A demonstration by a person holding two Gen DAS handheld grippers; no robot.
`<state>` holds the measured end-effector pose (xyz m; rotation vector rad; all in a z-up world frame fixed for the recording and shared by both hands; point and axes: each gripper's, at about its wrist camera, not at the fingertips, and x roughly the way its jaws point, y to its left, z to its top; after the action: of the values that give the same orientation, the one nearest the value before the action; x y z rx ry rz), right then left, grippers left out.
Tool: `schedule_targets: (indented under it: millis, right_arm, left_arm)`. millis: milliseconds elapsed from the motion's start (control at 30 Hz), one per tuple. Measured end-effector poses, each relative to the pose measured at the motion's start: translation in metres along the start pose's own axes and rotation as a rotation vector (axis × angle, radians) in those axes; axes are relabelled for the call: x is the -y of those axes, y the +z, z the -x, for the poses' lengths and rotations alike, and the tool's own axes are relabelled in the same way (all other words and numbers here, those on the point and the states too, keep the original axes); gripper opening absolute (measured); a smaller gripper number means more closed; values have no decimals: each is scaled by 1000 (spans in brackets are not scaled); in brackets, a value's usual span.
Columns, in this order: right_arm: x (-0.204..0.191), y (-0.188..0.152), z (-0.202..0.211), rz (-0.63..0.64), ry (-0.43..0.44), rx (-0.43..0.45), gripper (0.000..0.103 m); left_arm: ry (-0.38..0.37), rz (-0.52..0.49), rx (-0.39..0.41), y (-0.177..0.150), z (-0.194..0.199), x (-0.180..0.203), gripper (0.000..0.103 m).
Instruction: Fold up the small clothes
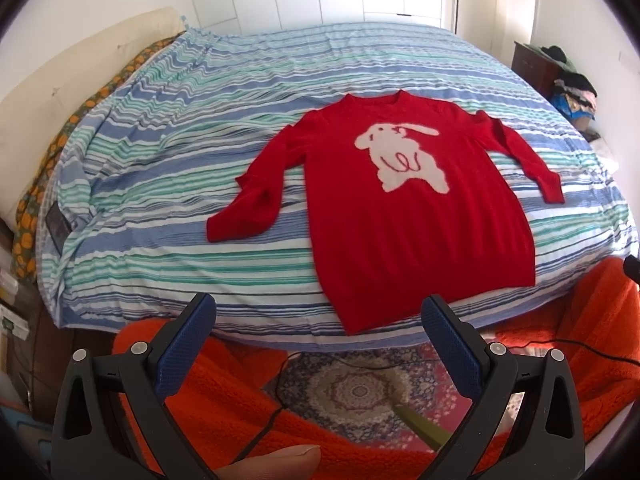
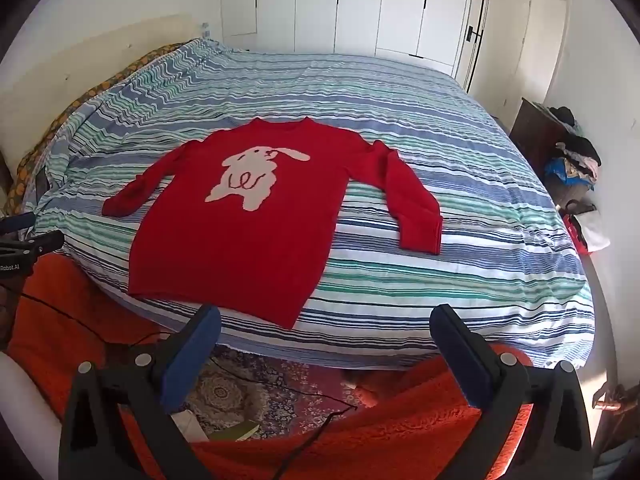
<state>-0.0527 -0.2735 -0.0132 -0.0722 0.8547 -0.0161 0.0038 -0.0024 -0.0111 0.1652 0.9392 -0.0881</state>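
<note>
A small red sweater [image 1: 404, 216] with a white rabbit on the chest lies flat, face up, on the striped bed cover [image 1: 200, 152], hem toward me and both sleeves spread out. It also shows in the right wrist view [image 2: 240, 236]. My left gripper [image 1: 319, 312] is open and empty, held off the near bed edge, just short of the hem. My right gripper [image 2: 326, 324] is open and empty, also short of the bed's near edge, to the right of the hem. The left gripper's tip [image 2: 16, 222] shows at the left edge of the right wrist view.
An orange fleece cover [image 1: 208, 372] and a patterned rug [image 1: 360, 392] lie below the bed's near edge, with a black cable [image 2: 304, 396] across them. A dark nightstand [image 2: 536, 140] piled with clothes stands to the right. White wardrobe doors [image 2: 360, 4] stand behind the bed.
</note>
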Motion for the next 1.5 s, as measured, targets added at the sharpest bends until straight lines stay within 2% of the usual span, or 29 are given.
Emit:
schedule_targets:
  millis: [1500]
  right_arm:
    - [-4, 1, -7, 5, 10, -14, 103]
  left_arm:
    - [20, -38, 7, 2, -1, 5, 102]
